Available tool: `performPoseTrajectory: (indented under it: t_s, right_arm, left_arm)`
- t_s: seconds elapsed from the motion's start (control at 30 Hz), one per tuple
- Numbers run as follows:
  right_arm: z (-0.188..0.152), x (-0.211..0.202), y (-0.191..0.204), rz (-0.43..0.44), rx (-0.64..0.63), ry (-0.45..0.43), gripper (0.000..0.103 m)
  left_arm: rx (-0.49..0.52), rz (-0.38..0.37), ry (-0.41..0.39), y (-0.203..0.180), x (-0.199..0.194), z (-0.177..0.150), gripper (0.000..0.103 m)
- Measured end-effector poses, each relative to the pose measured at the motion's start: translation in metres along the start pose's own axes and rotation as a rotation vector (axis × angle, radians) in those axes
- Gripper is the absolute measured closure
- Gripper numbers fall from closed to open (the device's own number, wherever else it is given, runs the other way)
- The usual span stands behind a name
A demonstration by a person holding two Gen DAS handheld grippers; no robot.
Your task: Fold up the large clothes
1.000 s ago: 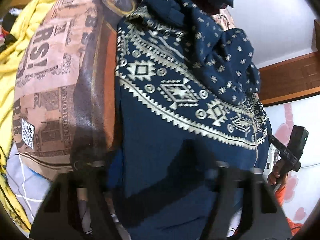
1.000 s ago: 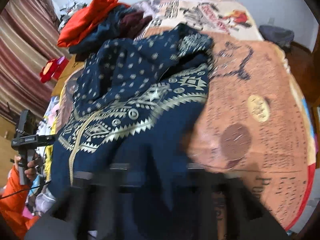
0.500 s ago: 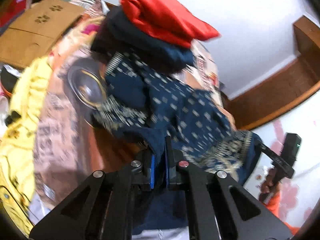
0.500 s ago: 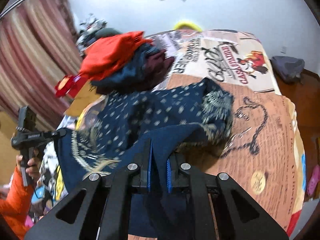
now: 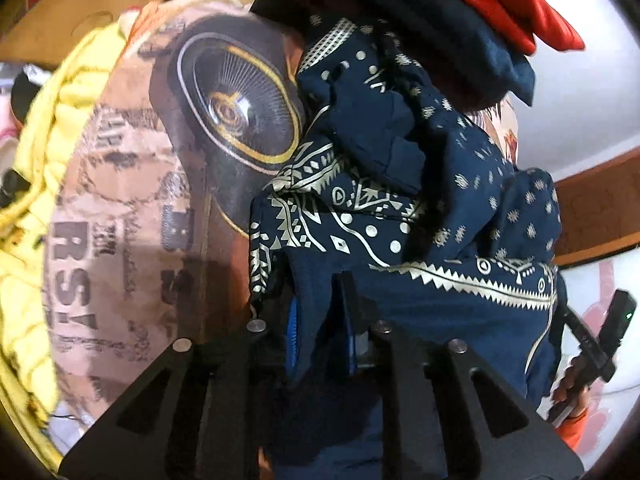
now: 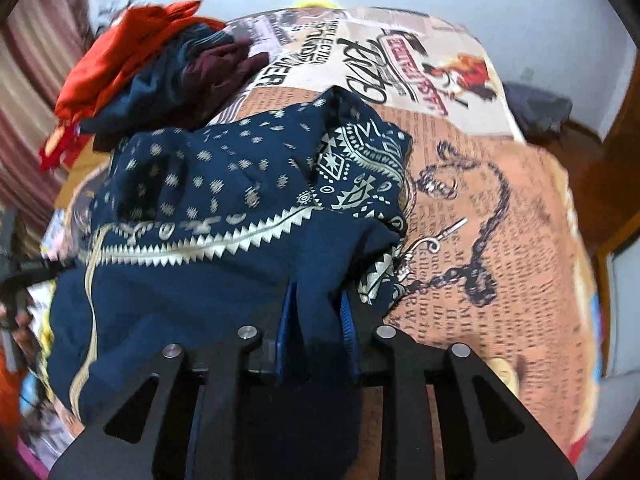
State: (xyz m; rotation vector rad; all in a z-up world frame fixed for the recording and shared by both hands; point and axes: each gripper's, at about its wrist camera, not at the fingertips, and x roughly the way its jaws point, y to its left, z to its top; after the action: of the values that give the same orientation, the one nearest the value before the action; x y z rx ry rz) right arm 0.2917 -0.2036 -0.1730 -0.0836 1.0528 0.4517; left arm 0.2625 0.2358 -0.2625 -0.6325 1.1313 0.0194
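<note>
A navy garment with a cream geometric print (image 5: 420, 216) lies bunched on the printed bedspread (image 5: 132, 208). My left gripper (image 5: 320, 320) has its jaws a little apart with a fold of the navy cloth between the blue pads. The garment also shows in the right wrist view (image 6: 224, 216), crumpled on the bedspread (image 6: 500, 208). My right gripper (image 6: 316, 320) likewise pinches a fold of the same garment between its pads. The right gripper's handle and hand show at the right edge of the left wrist view (image 5: 592, 344).
A pile of red, navy and maroon clothes (image 6: 152, 64) sits at the far side of the bed, also in the left view (image 5: 480, 20). A yellow blanket (image 5: 44, 184) lies at the left. A cardboard sheet (image 5: 80, 4) is beyond it. Wooden furniture (image 5: 596, 208) stands at right.
Both grippers have come down toward the bed with the garment. The jaws stand a little wider than half a second ago, cloth still between them. The garment has settled bunched on the bedspread.
</note>
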Motion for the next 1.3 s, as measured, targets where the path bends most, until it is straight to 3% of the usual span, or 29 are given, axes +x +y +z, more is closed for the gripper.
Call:
performPoseTrajectory:
  t_s: [0.1,0.17,0.33,0.6,0.77,0.97,1.03,1.07,1.1,1.17,1.23,1.3]
  right_arm:
    - [-0.005,-0.018,0.006,-0.056,-0.070,0.011,0.066]
    - [-0.007,-0.027,0.002,-0.052,-0.080,-0.008,0.058]
    - [-0.019,-0.044,-0.004,-0.012,-0.034,-0.015,0.054]
    - [-0.052,-0.038,0.000,0.034,-0.003,0.066,0.053]
    - [-0.072,-0.045,0.015,0.018,0.015,0.003,0.037]
    - [-0.079,-0.040,0.026,0.032,0.018,-0.045,0.035]
    - [-0.077,-0.039,0.024,0.054,0.053,-0.056,0.040]
    - [-0.074,-0.038,0.021,0.078,0.074,-0.060,0.054]
    - [-0.072,-0.037,0.020,0.092,0.085,-0.054,0.074]
    - [-0.069,-0.031,0.017,0.154,0.113,-0.015,0.087]
    - [-0.067,-0.030,0.014,0.195,0.140,-0.014,0.089]
    - [-0.063,-0.035,0.017,0.199,0.127,-0.029,0.090]
  left_arm:
    - [0.043,0.084,-0.031,-0.009,-0.018,-0.007,0.067]
    - [0.081,0.129,-0.058,-0.013,-0.029,-0.012,0.063]
    - [0.125,0.125,-0.065,-0.018,-0.056,-0.031,0.057]
    - [0.119,0.006,0.057,-0.007,-0.043,-0.071,0.052]
    - [0.035,-0.093,0.143,0.007,-0.021,-0.099,0.051]
    - [-0.051,-0.167,0.118,0.017,-0.024,-0.107,0.051]
    - [-0.036,-0.156,0.101,0.013,-0.025,-0.109,0.051]
    - [-0.022,-0.153,0.092,0.010,-0.026,-0.111,0.051]
    - [-0.006,-0.155,0.078,0.006,-0.028,-0.113,0.053]
    - [0.023,-0.174,0.066,-0.001,-0.032,-0.115,0.070]
    - [0.058,-0.181,0.049,-0.010,-0.038,-0.114,0.091]
    - [0.082,-0.170,0.023,-0.019,-0.042,-0.107,0.092]
